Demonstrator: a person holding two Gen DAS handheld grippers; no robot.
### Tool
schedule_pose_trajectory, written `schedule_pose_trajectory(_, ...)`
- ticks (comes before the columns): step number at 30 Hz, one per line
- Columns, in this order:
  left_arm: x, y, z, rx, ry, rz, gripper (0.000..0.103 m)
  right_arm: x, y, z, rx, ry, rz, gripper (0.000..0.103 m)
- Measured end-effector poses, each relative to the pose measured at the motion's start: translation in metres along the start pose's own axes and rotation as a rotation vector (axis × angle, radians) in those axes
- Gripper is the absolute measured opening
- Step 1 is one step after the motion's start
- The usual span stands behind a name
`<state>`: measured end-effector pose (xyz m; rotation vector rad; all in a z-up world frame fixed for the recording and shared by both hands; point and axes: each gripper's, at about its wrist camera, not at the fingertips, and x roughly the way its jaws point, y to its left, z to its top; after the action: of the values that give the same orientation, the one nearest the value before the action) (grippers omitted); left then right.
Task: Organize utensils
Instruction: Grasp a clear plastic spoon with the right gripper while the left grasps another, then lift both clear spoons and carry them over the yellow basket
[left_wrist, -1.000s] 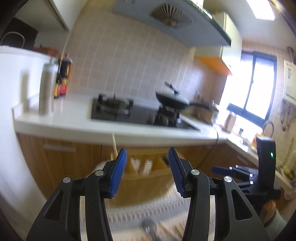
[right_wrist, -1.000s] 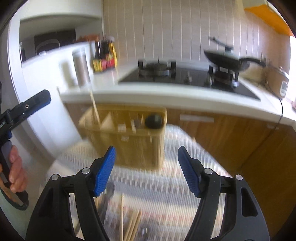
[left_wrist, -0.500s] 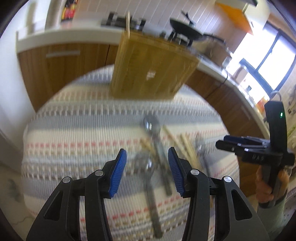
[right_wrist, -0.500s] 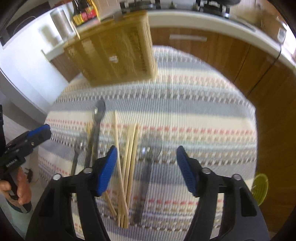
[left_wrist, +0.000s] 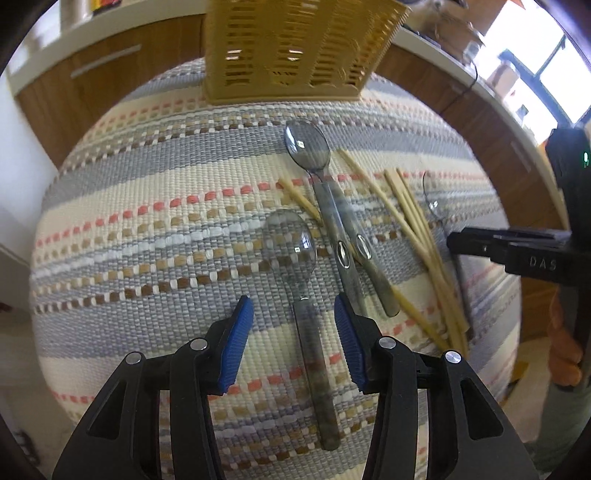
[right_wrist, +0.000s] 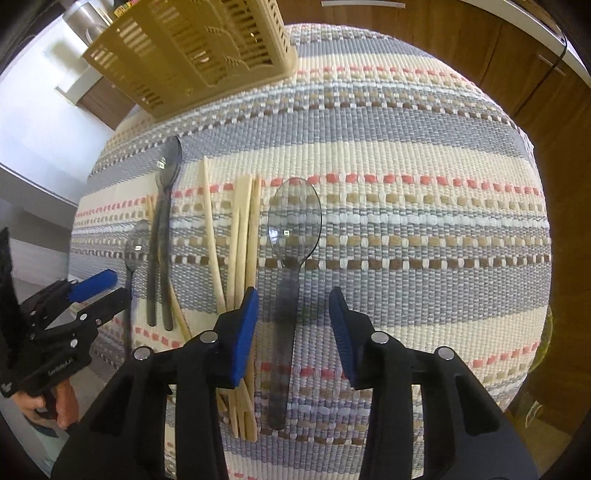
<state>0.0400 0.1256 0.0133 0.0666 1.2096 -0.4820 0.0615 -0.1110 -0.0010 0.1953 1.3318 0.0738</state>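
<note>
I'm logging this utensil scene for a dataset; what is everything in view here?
basket: one, yellow slotted plastic, at the far edge of the mat
mat: one, woven in cream, grey, pink and brown stripes, under everything
spoons: three bowls seen, clear grey plastic, flat on the mat; a second handle lies beside the farthest one
chopsticks: several, pale wood, loose between the spoons; the exact count is unclear
cabinets: brown wood, behind the mat
left gripper: black with blue pads, open, astride a spoon handle
right gripper: the same, jaws just closing, another spoon handle between them, not yet pinched
hand: holding the left gripper
</note>
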Motion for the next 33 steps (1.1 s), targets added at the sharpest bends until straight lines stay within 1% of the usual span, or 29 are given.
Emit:
schedule_pose_trajectory(6,0.010,-0.020,0.005,0.072,0.030,0.094,0.041,0.012,0.027,-0.001,-0.086,0.004,-0.088,0.031)
schedule_pose_trajectory(10,0.016,-0.034,0.011,0.152,0.055,0.184,0.035,0.017,0.042,-0.003,-0.141,0.001,-0.156,0.017)
schedule_pose_trajectory(11,0.018,-0.037,0.012,0.165,0.060,0.190,0.032,0.020,0.046,-0.003,-0.153,0.000,-0.164,0.014)
schedule_pose_trajectory(12,0.019,-0.038,0.013,0.172,0.068,0.190,0.032,0.021,0.049,-0.004,-0.166,0.000,-0.163,0.013)
schedule_pose_trajectory(14,0.020,-0.043,0.016,0.184,0.086,0.193,0.024,0.023,0.054,-0.007,-0.178,0.000,-0.163,0.011)
schedule_pose_trajectory(15,0.021,-0.046,0.017,0.195,0.091,0.197,0.022,0.023,0.056,-0.008,-0.185,0.000,-0.164,0.011)
schedule_pose_trajectory(17,0.023,-0.052,0.019,0.215,0.099,0.204,0.014,0.024,0.060,-0.009,-0.197,0.003,-0.160,0.010)
schedule_pose_trajectory(19,0.024,-0.056,0.020,0.224,0.100,0.208,0.012,0.025,0.060,-0.010,-0.207,0.001,-0.156,0.010)
schedule_pose_trajectory(21,0.029,-0.063,0.022,0.224,0.090,0.209,0.012,0.023,0.060,-0.011,-0.210,-0.002,-0.149,0.010)
schedule_pose_trajectory(23,0.027,-0.061,0.022,0.195,0.071,0.192,0.011,0.016,0.052,-0.013,-0.206,-0.014,-0.135,0.010)
schedule_pose_trajectory(25,0.020,-0.056,0.021,0.163,0.039,0.167,0.011,0.000,0.041,-0.018,-0.206,-0.042,-0.111,0.010)
schedule_pose_trajectory(26,0.016,-0.054,0.021,0.151,0.024,0.158,0.010,-0.010,0.027,-0.018,-0.211,-0.056,-0.096,0.010)
schedule_pose_trajectory(27,0.011,-0.051,0.021,0.142,0.013,0.151,0.010,-0.016,0.028,-0.018,-0.215,-0.072,-0.086,0.010)
schedule_pose_trajectory(30,-0.008,-0.045,0.026,0.115,-0.049,0.127,0.010,-0.035,0.030,-0.018,-0.227,-0.125,-0.065,0.010)
schedule_pose_trajectory(33,-0.034,-0.040,0.033,0.090,-0.144,0.091,0.010,-0.056,0.032,-0.015,-0.231,-0.184,-0.044,0.010)
